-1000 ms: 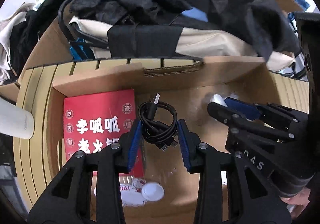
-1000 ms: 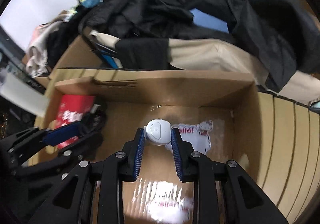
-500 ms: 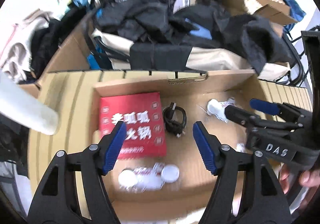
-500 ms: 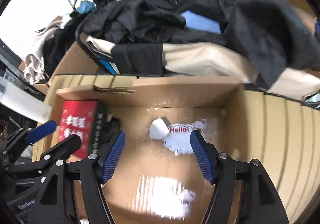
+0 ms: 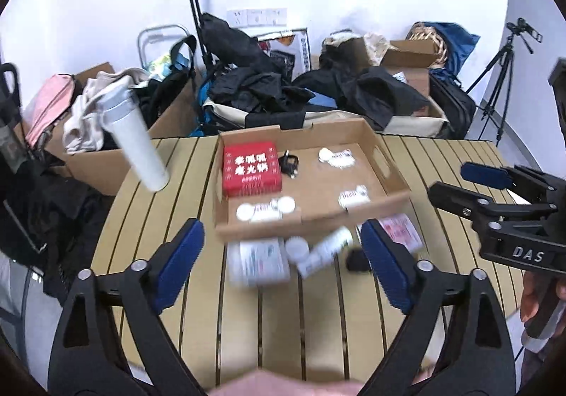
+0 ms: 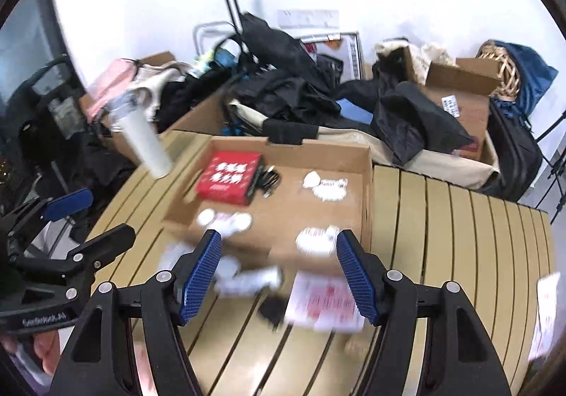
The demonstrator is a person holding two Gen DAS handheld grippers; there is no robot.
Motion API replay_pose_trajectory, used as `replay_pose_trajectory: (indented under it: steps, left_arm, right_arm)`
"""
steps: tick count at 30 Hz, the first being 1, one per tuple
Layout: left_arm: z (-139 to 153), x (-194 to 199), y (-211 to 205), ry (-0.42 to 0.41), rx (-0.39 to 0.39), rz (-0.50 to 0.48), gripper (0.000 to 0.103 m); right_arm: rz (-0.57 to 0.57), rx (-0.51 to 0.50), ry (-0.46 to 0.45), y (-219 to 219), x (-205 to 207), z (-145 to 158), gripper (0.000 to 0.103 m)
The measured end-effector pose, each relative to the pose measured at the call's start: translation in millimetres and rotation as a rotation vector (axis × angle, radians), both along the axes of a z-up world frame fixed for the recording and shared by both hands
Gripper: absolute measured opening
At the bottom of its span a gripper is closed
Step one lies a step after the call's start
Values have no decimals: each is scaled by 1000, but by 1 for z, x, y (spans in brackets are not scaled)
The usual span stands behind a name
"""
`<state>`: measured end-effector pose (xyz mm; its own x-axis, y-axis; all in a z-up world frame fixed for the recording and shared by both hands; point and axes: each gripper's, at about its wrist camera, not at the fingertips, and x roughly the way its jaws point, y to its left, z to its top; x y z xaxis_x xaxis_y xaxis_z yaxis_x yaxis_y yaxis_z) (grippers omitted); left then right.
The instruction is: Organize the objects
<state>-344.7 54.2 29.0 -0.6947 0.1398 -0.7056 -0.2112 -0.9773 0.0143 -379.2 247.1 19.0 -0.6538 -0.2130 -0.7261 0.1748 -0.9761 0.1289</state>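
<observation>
Both claws, left claw (image 5: 283,261) and right claw (image 6: 279,275), hang wide and empty, jaws just opened. Next, I judge: descend squarely over one loose white bottle (image 5: 325,251) on the table (image 5: 198,318) near the cardboard box (image 5: 389,162); grip its middle.

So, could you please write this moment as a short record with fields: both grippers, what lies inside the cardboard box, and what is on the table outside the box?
left gripper: open, holds nothing, jaws have just been opening
right gripper: open, holds nothing, jaws opened a moment ago
cardboard box: red box, black cable, several white packets
table: blurred white items, a small black object, white bottle
</observation>
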Motion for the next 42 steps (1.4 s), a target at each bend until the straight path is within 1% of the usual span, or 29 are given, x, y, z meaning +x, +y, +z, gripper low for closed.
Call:
replay_pose_trajectory:
  steps: [1, 3, 5, 7, 9, 10, 11, 12, 14, 15, 16, 18, 22, 26, 29, 31, 33, 36, 40, 42]
  left_arm:
    - [0, 14, -3, 9, -4, -3, 92]
    - [-3, 49, -11, 33, -11, 4, 94]
    - [-11, 85, -26, 41, -1, 25, 98]
    - [-22, 120, -42, 48, 31, 50, 100]
    - [-35, 145, -52, 47, 80, 63, 102]
    - [-45, 160, -57, 42, 125, 59, 102]
    - [-52, 169, -58, 40, 144, 49, 102]
    - [-60, 176, -56, 34, 147, 41, 102]
    - [-70, 182, -49, 18, 115, 25, 102]
    - [-72, 183, -46, 11, 104, 16, 102]
    - [-73, 183, -43, 11, 97, 10, 102]
    - [-71, 184, -39, 27, 100, -2, 102]
    - [-74, 180, -35, 22, 111, -17, 102]
    - [-77, 163, -19, 15, 121, -61, 102]
    - [-81, 134, 2, 9, 93, -88, 100]
    - [-86, 113, 15, -7, 96, -103, 99]
    - [-93, 86, 29, -41, 117, -128, 99]
    - [-107, 55, 47, -80, 120, -144, 92]
    - [-134, 11, 67, -145, 99, -145, 84]
    - [-142, -4, 71, -171, 104, -141, 84]
  right_arm:
    - [-7, -6, 15, 0, 26, 0, 71]
    - [-17, -20, 32, 2, 62, -3, 73]
    - [-30, -36, 38, 4, 97, -12, 79]
    - [-34, -42, 52, 3, 133, -23, 81]
    - [-39, -32, 58, 0, 168, -39, 81]
    - [-36, -30, 57, -2, 179, -46, 81]
    - [-41, -29, 54, -3, 190, -56, 81]
    - [-50, -32, 53, -4, 202, -66, 81]
    - [-53, -47, 35, -6, 212, -84, 81]
    - [-45, -56, 9, -9, 213, -93, 81]
    - [-29, -56, -14, -12, 211, -98, 81]
    - [-17, -42, -14, -16, 211, -100, 81]
    - [-16, -67, -1, -15, 214, -100, 81]
    - [-31, -70, 2, -6, 208, -102, 81]
    - [-60, -47, -2, 7, 192, -108, 81]
    - [-80, -34, -5, 18, 178, -113, 81]
    - [-108, -25, -18, 34, 159, -121, 81]
    - [-138, -17, -39, 51, 134, -132, 81]
    - [-162, -52, -51, 73, 102, -145, 81]
    - [-172, -58, -51, 79, 89, -150, 81]
